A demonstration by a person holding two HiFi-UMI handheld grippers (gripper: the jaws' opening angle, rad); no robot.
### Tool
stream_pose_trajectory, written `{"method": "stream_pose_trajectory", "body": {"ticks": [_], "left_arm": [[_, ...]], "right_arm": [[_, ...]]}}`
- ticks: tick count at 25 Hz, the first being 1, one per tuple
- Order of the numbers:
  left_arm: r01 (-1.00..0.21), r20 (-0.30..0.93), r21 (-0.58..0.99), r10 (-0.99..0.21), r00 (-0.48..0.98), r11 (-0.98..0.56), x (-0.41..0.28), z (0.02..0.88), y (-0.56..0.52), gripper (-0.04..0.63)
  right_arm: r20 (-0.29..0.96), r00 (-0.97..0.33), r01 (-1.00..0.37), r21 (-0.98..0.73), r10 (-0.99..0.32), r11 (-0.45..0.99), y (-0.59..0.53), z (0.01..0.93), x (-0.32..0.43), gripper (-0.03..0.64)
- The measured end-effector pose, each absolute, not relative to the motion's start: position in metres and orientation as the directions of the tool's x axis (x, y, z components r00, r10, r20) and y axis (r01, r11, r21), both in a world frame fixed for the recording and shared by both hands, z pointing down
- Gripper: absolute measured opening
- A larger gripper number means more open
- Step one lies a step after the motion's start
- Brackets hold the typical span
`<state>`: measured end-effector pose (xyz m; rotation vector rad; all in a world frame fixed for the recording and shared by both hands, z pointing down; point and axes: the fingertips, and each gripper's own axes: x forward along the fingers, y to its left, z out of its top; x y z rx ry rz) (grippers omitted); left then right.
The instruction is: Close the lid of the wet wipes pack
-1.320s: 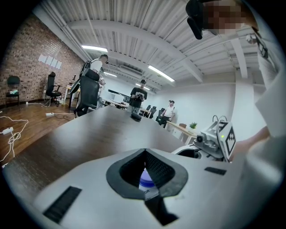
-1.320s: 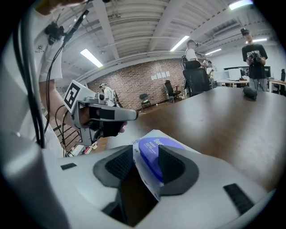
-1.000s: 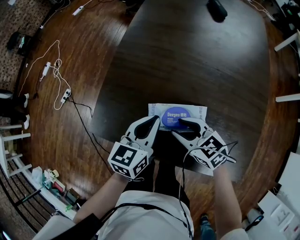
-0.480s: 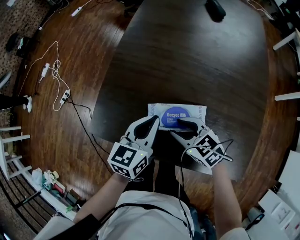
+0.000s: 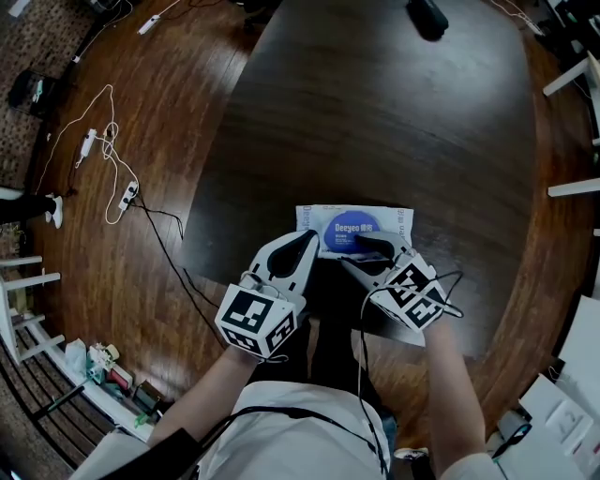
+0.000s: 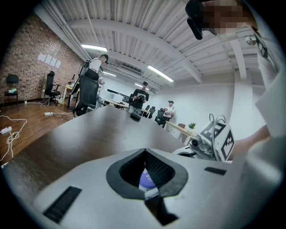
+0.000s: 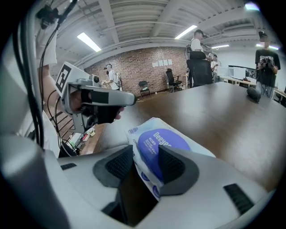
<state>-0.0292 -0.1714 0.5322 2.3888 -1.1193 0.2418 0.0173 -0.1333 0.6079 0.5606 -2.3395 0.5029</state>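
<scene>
The wet wipes pack point(image 5: 398, 219), white with a round blue lid point(image 5: 345, 228), lies near the front edge of the dark table point(image 5: 394, 122). In the right gripper view the pack point(image 7: 156, 141) stands tilted between the two pads, and my right gripper point(image 7: 147, 156) is shut on its near edge. My right gripper point(image 5: 368, 246) reaches the lid from the near side. The left gripper point(image 5: 307, 239) rests at the pack's near-left corner with its jaws together. In the left gripper view a bit of the purple lid point(image 6: 145, 179) shows through the hole between the shut left gripper's point(image 6: 144, 153) pads.
A black object point(image 5: 427, 17) lies at the table's far end. White cables and a power strip point(image 5: 112, 159) trail over the wooden floor at left. White furniture edges point(image 5: 572, 192) stand at right. Several people and office chairs point(image 6: 87, 94) are across the room.
The right gripper has rolled a little and shifted slightly left. The pack and the left gripper stay where they were.
</scene>
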Motion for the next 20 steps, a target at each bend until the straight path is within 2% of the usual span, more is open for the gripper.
{"method": "stream_pose_trajectory", "body": {"ticks": [12,20], "left_arm": [[-0.757,0.344,0.344,-0.675,0.652,-0.556,-0.034,0.523,-0.176,0.002],[-0.736,0.306,0.321,-0.67,0.676,-0.596,-0.025,0.493,-0.183,0.002]], "right_arm": [[0.671,-0.695,-0.518,-0.218,-0.259,0.827,-0.135,0.601,0.017,0.164],[0.603,-0.721,-0.56,-0.218,-0.341,0.8,-0.143,0.562,0.017,0.164]]}}
